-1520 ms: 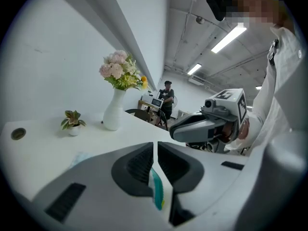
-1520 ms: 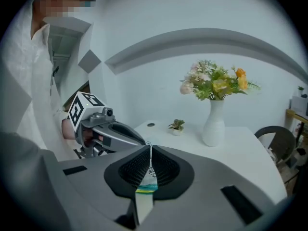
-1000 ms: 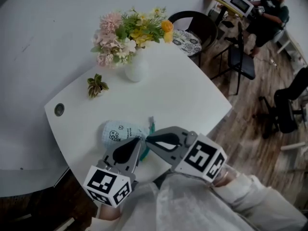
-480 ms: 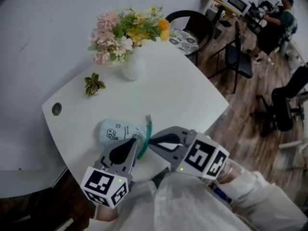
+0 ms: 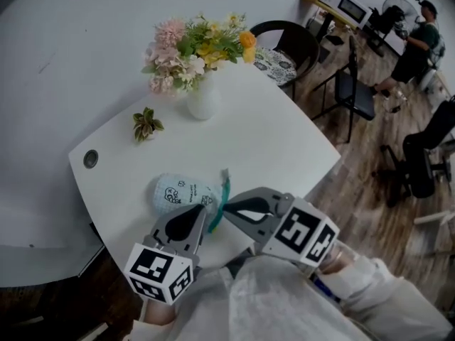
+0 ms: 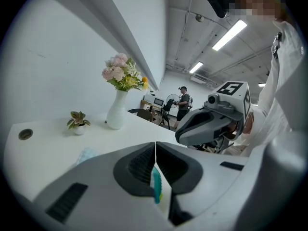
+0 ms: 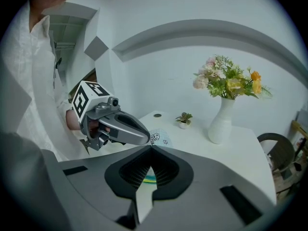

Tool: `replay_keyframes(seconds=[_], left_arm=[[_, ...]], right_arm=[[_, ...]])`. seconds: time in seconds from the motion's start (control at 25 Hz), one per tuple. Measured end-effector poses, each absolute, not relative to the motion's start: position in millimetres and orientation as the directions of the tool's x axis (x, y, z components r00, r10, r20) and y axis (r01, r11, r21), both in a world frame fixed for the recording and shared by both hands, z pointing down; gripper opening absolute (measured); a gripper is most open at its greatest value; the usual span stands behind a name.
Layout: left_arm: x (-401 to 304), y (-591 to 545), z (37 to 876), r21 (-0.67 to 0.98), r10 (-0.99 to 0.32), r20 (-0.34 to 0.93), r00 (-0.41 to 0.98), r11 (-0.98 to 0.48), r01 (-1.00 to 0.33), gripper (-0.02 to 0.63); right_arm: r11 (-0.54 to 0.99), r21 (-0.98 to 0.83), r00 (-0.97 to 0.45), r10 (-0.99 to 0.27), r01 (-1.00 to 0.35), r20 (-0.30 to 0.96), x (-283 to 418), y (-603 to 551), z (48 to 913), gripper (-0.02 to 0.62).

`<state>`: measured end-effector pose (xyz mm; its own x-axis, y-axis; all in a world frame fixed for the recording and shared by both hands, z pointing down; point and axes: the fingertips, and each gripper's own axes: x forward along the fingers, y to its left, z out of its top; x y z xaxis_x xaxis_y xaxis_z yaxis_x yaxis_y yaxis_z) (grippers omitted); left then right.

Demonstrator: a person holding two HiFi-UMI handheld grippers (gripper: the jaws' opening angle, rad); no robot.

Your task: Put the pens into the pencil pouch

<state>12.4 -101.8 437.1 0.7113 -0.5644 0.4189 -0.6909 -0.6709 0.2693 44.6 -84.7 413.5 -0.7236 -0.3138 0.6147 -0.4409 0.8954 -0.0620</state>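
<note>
Where 2 grippers [image 5: 205, 209] [image 5: 217, 208] point, 1 pencil pouch [image 5: 173, 192]

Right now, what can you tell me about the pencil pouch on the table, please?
The pencil pouch is a soft, pale blue fabric bag with small dark cartoon prints and a teal zipper edge. It lies on the white table. The left hand-held gripper is shut on the teal edge; the right hand-held gripper, jaws just closed further, meets it there, nothing clearly between them.
</note>
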Motion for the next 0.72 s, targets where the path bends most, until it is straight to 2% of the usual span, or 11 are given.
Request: replay_keyframes(seconds=[0.36,0.72], left_arm=[[-4.3,-107.6,441.1,0.232,-0.596,0.454,0.663,-0.639,-0.733,0.011],[-9.0,-112.0,439.8,0.217,-0.617,0.452,0.644,-0.625,-0.75,0.011]], right_arm=[[0.83,-0.07,-0.723,-0.438,-0.554,0.534,33.7,-96.7,408.7,0.008],[0.8,-0.087,-0.716,-0.475,-0.594,0.512,33.3,-103.1,412.4,0.008]])
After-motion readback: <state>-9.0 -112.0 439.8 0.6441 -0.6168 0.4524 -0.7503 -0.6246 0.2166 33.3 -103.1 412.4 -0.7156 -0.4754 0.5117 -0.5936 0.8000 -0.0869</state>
